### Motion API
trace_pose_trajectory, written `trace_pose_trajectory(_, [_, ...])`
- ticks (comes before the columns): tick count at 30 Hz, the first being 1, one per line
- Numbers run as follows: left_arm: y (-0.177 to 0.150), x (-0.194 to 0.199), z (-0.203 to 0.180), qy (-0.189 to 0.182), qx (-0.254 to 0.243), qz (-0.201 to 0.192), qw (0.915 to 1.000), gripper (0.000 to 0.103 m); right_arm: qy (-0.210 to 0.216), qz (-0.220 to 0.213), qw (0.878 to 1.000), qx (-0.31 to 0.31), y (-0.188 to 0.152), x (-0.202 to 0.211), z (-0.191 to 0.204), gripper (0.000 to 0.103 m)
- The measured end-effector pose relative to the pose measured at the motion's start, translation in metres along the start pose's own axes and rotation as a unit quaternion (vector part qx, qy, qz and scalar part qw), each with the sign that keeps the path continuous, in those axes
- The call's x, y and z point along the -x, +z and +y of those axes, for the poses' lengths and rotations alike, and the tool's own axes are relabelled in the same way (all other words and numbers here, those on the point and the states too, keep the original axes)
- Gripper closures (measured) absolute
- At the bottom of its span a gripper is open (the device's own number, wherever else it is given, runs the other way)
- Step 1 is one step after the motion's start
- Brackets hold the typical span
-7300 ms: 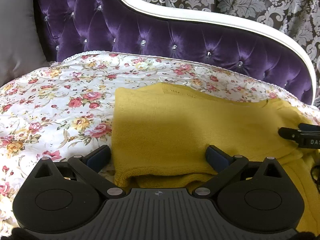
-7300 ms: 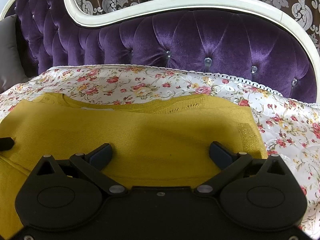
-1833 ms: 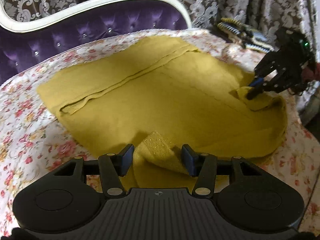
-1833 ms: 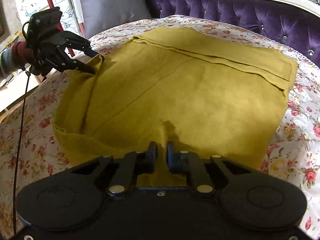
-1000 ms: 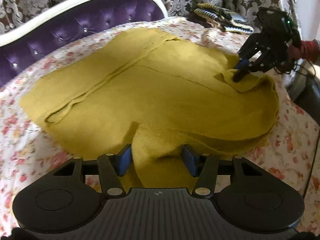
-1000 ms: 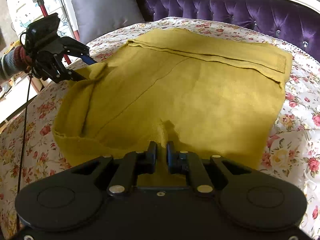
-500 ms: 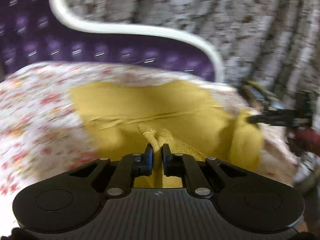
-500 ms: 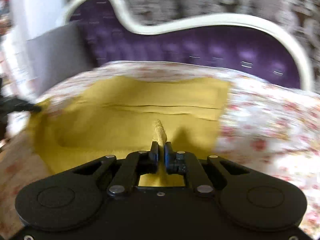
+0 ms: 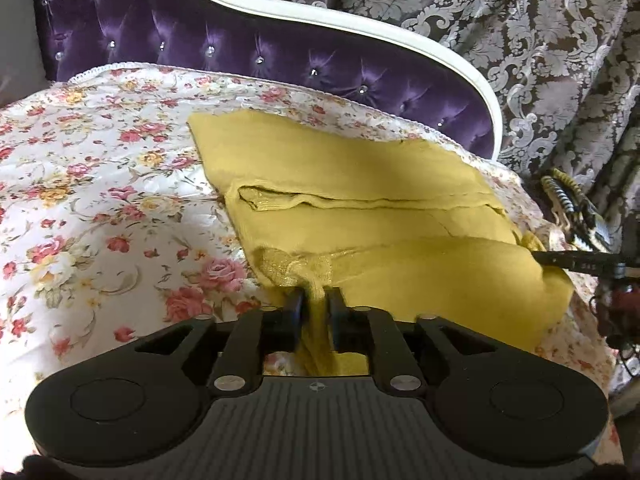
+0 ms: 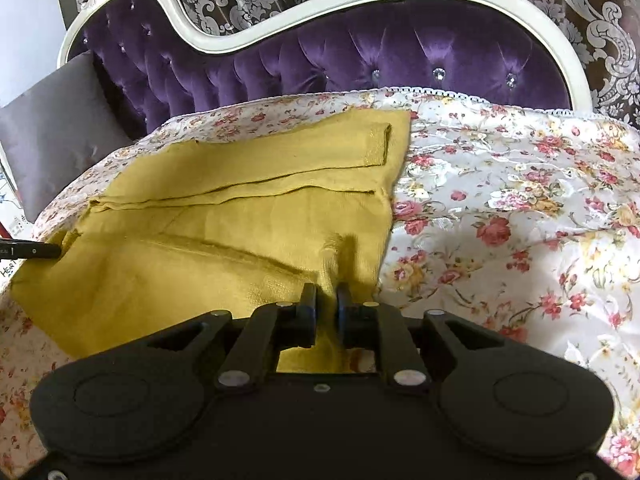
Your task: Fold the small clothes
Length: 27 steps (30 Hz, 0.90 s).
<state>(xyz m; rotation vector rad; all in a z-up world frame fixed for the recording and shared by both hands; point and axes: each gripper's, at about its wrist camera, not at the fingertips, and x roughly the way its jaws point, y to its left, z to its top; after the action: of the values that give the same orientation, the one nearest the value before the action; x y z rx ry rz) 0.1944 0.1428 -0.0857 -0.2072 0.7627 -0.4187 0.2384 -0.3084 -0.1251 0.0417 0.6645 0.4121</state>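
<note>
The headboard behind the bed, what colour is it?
Purple tufted velvet headboard with a white frame, clearest in the right wrist view.

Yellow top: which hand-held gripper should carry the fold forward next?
Neither alone, likely both: the left hand-held gripper and right hand-held gripper each pinch a near corner of the top.

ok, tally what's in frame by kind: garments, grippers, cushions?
Garments: 2, the yellow sweater and a striped item at the bed's edge
Grippers: 2, left gripper and right gripper, both jaws shut on the sweater
Cushions: 1, grey cushion
Total: 5
</note>
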Motion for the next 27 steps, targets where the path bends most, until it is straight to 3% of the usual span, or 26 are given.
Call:
trace_pose_trajectory(3, [0.003,-0.006,-0.003,-0.006,-0.004,0.003,1.0000,0.077,0.002,-0.002,1.000,-0.003,0.000,-0.002,-0.001,0.080])
trace_pose_trajectory(6, [0.005,-0.009,-0.006,-0.005,-0.009,0.004,0.9999,0.077,0.002,-0.005,1.000,-0.007,0.000,-0.002,-0.001,0.080])
trace_pose_trajectory(8, [0.003,-0.008,-0.008,-0.003,-0.011,-0.002,0.9999,0.087,0.000,-0.010,1.000,-0.007,-0.001,0.000,0.000,0.082])
trace_pose_trajectory(9, [0.001,-0.007,-0.008,0.001,-0.012,-0.005,0.9999,0.098,-0.002,-0.011,1.000,-0.005,-0.001,0.002,0.001,0.090])
trace_pose_trajectory(13, [-0.007,0.013,-0.017,0.035,-0.029,-0.048,0.9978,0.098,-0.006,-0.028,0.999,0.017,0.001,0.016,0.014,0.092])
trace_pose_trajectory(17, [-0.003,0.039,-0.035,0.064,-0.086,-0.090,0.9901,0.098,-0.010,-0.076,0.997,0.031,0.019,0.040,0.022,0.092])
trace_pose_trajectory(21, [0.026,0.047,-0.043,0.069,-0.117,-0.122,0.9831,0.098,-0.019,-0.113,0.993,0.039,0.055,0.045,0.019,0.094])
trace_pose_trajectory(27, [0.085,0.017,-0.025,0.086,-0.097,-0.153,0.9798,0.098,-0.046,-0.132,0.989,0.039,0.114,0.001,-0.001,0.094])
